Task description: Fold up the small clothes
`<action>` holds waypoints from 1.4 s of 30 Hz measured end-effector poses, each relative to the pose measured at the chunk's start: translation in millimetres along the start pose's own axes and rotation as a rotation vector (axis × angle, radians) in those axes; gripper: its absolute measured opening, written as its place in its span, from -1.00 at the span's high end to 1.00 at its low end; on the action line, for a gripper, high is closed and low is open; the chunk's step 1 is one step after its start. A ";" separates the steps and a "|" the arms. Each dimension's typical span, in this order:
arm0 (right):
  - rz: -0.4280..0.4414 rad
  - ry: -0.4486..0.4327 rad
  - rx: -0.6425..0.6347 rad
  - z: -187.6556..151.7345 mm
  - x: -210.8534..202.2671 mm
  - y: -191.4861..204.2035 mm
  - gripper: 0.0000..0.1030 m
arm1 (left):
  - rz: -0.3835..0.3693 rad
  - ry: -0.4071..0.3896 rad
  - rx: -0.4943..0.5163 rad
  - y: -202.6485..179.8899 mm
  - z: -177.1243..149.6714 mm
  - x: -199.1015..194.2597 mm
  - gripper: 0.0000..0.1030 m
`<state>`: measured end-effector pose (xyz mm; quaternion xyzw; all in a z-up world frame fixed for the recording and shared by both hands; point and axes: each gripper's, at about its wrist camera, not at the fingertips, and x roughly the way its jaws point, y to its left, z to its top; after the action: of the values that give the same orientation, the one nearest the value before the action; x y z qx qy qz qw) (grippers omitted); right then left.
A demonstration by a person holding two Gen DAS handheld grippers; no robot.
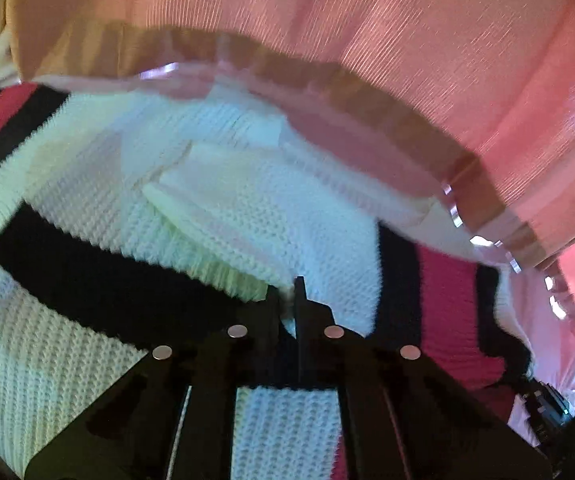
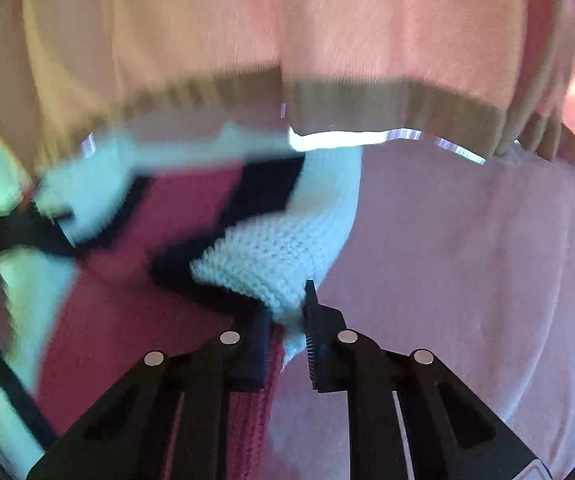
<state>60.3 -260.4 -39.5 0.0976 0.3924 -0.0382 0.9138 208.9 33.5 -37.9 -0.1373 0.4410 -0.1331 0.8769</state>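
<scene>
On my left gripper (image 1: pixel 287 300) the fingers are pressed nearly together, pinching a thin fold of the knitted sweater (image 1: pixel 223 216) right at their tips; the knit runs on under the fingers toward the camera, so the garment lies both ahead of and beneath them. From that pinch a black band (image 1: pixel 87 276) runs away to the left and up, slanting across the view; a second black band with a red stripe (image 1: pixel 443 300) beside it stands to the right of the fingers, running roughly away from me. I cannot tell the sweater's long axis; it fills most of this view and its ends are cut off.

On my right gripper (image 2: pixel 287 312) the fingers stand narrow, clamped on a bunched white edge of the same sweater; the white knit bulges out just beyond the tips, and a red part hangs down between the fingers toward the camera. From there the garment spreads to the left and away, blurred; to the right lies a bare pink cover (image 2: pixel 467 260).

Beyond, in both views, I see a person's pink pullover (image 1: pixel 367 40) with a brown ribbed hem (image 2: pixel 387 108).
</scene>
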 end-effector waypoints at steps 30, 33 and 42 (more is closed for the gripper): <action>-0.028 -0.127 -0.080 -23.5 -60.1 65.5 0.00 | 0.225 -0.239 -0.552 219.1 42.8 -103.1 -0.29; 0.019 -0.087 -0.136 -32.9 -48.1 88.7 0.00 | 0.351 -0.226 -0.621 279.3 70.5 -101.8 -0.27; 0.067 0.009 -0.090 -43.5 -22.9 94.8 -0.02 | 0.423 -0.178 -0.740 355.2 102.8 -67.1 0.13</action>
<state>27.4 -158.7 -38.1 0.0697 0.3942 0.0103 0.9163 293.4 399.2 -56.8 -0.3597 0.4002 0.2289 0.8112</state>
